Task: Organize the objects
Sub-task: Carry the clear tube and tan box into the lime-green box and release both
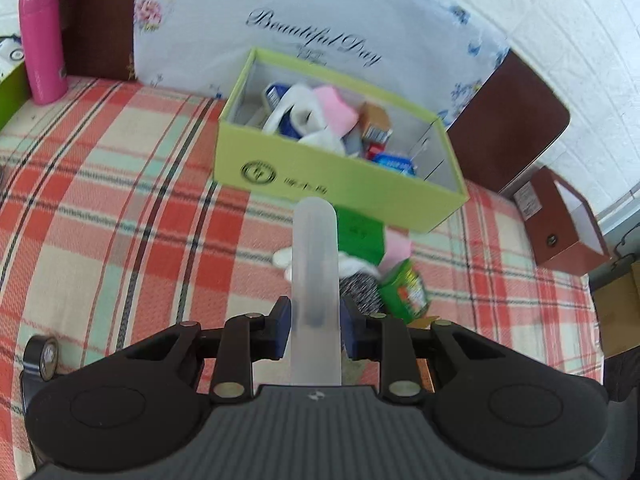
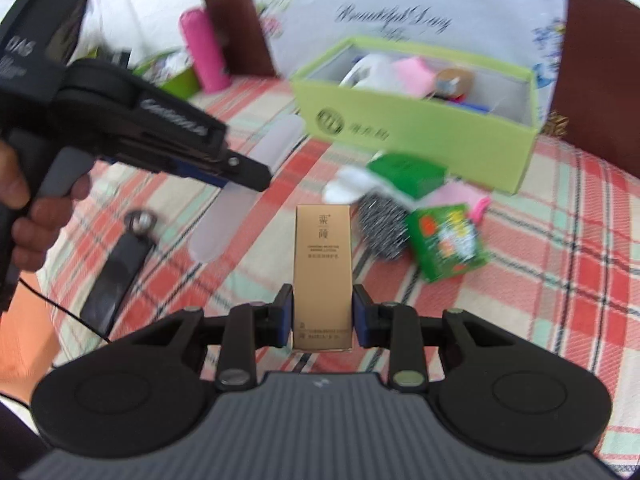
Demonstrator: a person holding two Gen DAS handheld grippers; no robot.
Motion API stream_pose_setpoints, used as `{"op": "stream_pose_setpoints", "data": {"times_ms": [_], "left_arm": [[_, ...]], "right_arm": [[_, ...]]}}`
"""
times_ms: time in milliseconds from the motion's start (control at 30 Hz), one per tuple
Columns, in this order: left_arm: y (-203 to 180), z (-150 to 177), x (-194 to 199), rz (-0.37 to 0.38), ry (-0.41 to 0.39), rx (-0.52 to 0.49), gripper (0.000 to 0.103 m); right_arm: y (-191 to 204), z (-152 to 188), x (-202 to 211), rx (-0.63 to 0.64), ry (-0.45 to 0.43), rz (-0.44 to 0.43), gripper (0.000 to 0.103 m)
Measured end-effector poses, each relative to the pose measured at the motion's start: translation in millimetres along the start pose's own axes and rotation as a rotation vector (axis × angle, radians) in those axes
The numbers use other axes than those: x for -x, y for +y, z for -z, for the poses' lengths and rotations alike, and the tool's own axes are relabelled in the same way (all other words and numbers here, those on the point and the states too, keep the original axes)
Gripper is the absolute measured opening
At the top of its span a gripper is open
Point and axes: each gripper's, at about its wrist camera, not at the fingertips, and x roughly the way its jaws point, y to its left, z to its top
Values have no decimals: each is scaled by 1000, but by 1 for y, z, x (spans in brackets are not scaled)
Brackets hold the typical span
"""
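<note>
My left gripper (image 1: 315, 330) is shut on a long translucent white case (image 1: 314, 280) that points toward a lime green box (image 1: 336, 180); the same case (image 2: 256, 184) and left gripper (image 2: 240, 170) show in the right wrist view. My right gripper (image 2: 322, 316) is shut on a slim gold carton (image 2: 322, 276), held above the plaid cloth. The green box (image 2: 420, 148) holds several items, among them a pink cloth (image 1: 336, 106) and a white bag (image 1: 304, 112). In front of it lie a green packet (image 2: 448, 240), a steel scourer (image 2: 380, 228) and a green carton (image 2: 404, 172).
A pink bottle (image 1: 42, 40) stands at the back left by a brown headboard panel (image 1: 98, 16). A floral pillow (image 1: 320, 12) leans behind the box. A brown open box (image 1: 564, 224) sits at the right. A black strap with a metal ring (image 2: 120, 264) lies on the cloth (image 1: 120, 200).
</note>
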Motion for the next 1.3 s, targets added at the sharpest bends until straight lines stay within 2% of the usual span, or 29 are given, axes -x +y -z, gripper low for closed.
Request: {"op": "stream_pose_setpoints", "data": {"times_ms": [267,533,800,1067,1100,1133,1167,1200,1233,1300], "left_arm": [[-32,-43,12,21,-82,-48,27],[-54,-93,4,28,-139,-77,27],[-59,-144,-30,0,-152,-84,27],[-53,-174,-83,-8,-116,-82,27],[-52,-174,-91,-5,-124,-87,29],[-51,-173,-99,1,-120,-103,43],[-49,-171,-108,-12,-95,-118,66],[-48,-169,-114,-43,-68,-123,71],[-46,-165,-118,-68,-55,-123,71],[-39,-157,-119,-68,-41,-107,71]], "right_arm": [[-43,-35,15,-84,-113,14,29],[-84,-85,19,-120,-214,54,29],[-119,-135,-6,-143,-270,79,29],[-147,-165,-53,-179,-263,103,30],[-150,-166,-60,-181,-260,115,31],[-152,-166,-68,-181,-257,131,47],[-154,-166,-76,-175,-241,143,63],[-155,-164,-82,-165,-226,157,64],[-154,-161,-86,-145,-221,169,64],[-150,-153,-90,-98,-208,192,68]]}}
